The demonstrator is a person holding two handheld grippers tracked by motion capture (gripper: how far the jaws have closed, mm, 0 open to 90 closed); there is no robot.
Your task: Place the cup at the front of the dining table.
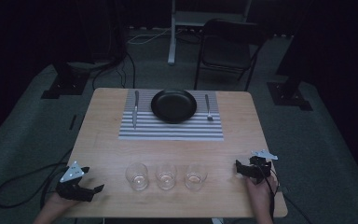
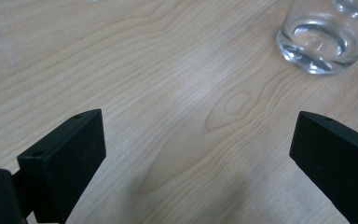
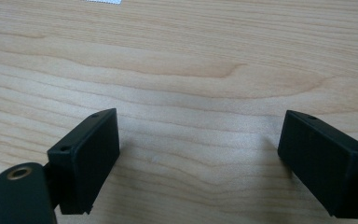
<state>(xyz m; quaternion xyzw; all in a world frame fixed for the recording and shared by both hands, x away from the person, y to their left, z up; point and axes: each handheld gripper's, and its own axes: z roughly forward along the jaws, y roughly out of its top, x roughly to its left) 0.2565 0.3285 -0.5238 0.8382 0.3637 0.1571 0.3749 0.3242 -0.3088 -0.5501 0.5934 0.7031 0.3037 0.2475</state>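
Note:
Three clear empty glasses stand in a row near the table's front: left, middle, right. Farther back, a striped placemat carries a black plate, with a knife to its left and a fork to its right. My left gripper rests at the front left corner, open, with bare wood between its jaws; the left glass is ahead to its right. My right gripper sits at the front right, open over bare wood.
The wooden table has bare room between the placemat and the glasses. A folding chair and a stand's leg stand behind the table. Cables trail on the floor at the left.

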